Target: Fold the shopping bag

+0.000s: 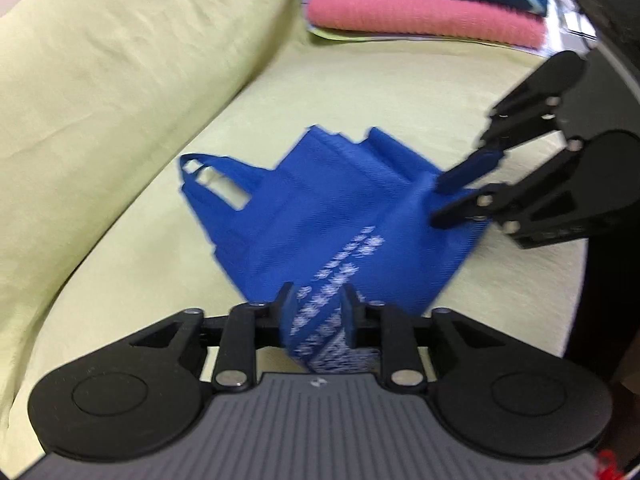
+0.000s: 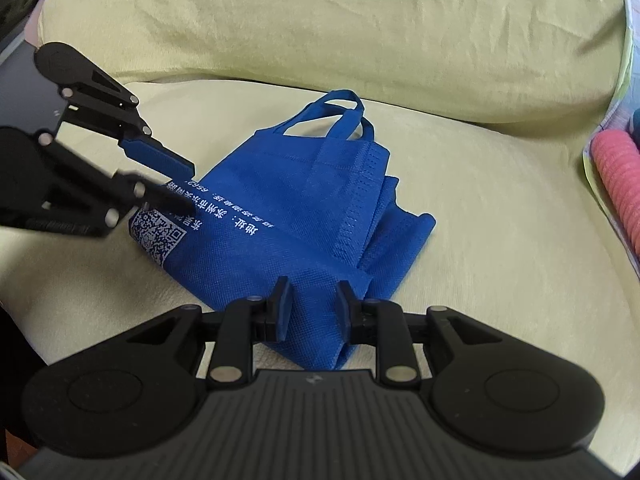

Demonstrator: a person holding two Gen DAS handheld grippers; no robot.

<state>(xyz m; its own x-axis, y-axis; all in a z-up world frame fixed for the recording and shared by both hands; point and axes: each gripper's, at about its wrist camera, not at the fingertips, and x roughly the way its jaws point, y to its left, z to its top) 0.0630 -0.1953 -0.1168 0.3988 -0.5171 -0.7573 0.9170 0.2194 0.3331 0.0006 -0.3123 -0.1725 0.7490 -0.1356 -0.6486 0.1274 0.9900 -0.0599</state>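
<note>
A blue non-woven shopping bag (image 1: pixel 320 208) (image 2: pixel 288 208) with white print lies crumpled and partly folded on a yellow-green sofa seat (image 1: pixel 360 92). Its handles (image 1: pixel 208 176) (image 2: pixel 340 116) point toward the back cushion. My left gripper (image 1: pixel 318 306) (image 2: pixel 180 186) is shut on the printed corner of the bag. My right gripper (image 2: pixel 314 304) (image 1: pixel 456 192) is shut on the opposite plain corner. Both corners are bunched between the fingers, and the two grippers face each other across the bag.
The sofa's back cushion (image 2: pixel 360 40) rises right behind the bag. A stack of folded pink and blue towels (image 1: pixel 424 20) (image 2: pixel 620 184) sits at the seat's far end. Dark furniture (image 1: pixel 600 280) stands beyond the sofa's front edge.
</note>
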